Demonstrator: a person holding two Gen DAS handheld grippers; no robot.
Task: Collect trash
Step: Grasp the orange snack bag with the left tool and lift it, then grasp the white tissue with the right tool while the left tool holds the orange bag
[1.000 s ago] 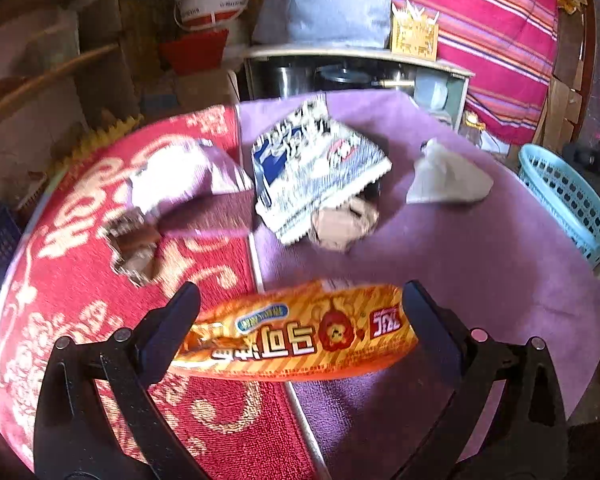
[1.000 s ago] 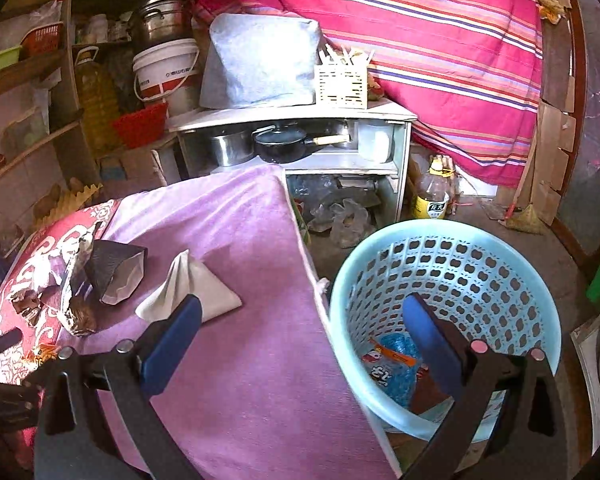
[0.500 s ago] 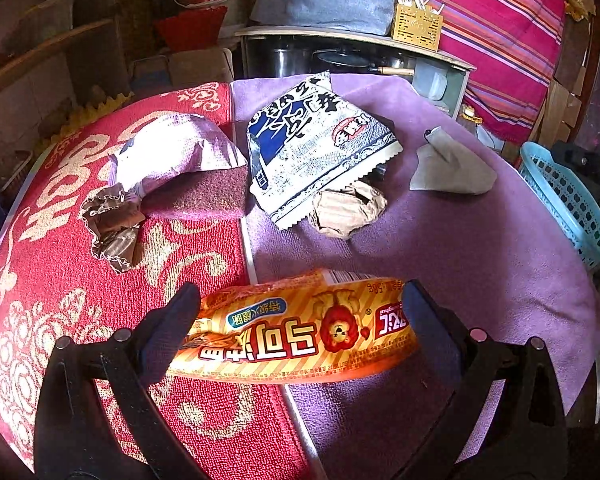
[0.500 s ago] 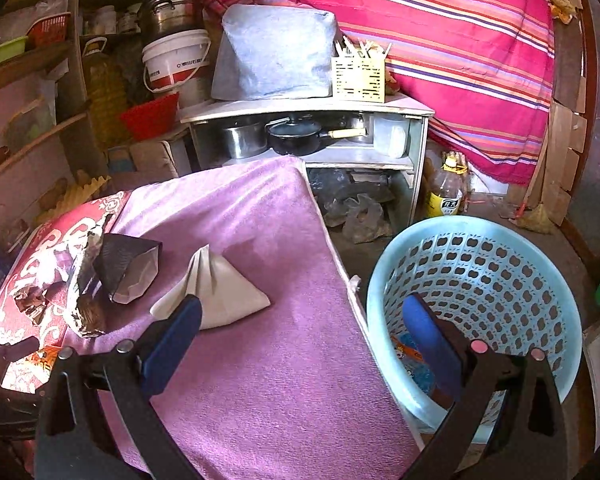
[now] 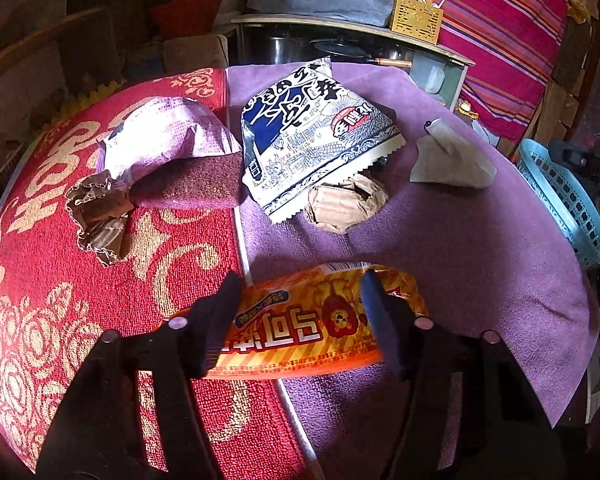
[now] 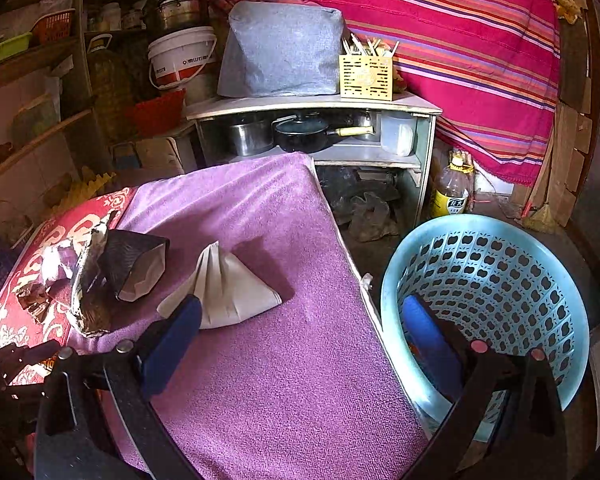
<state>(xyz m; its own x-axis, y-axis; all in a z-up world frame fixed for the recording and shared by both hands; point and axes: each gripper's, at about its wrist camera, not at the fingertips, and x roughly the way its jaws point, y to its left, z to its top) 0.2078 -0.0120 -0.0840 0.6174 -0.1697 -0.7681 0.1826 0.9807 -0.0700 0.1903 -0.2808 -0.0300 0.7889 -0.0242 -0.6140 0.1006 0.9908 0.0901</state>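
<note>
Some trash already sits in the blue basket (image 6: 500,280) at lower right – left tongs (image 5: 300,312) pinch the orange wrapper (image 5: 300,328), right tongs (image 6: 300,320) gape empty, four more pieces wait up the frame

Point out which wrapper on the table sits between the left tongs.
The orange wrapper, with the left tongs closing on either side of it. The blue-and-white packet and purple bag lie farther off, untouched.

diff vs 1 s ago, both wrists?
The left gripper has narrowed its jaws from wide open onto the orange snack wrapper, fingers now at its sides; a firm grip is not certain. The right gripper stays open but has swung left, from over the blue basket toward the purple cloth. The other trash has not moved.
</note>
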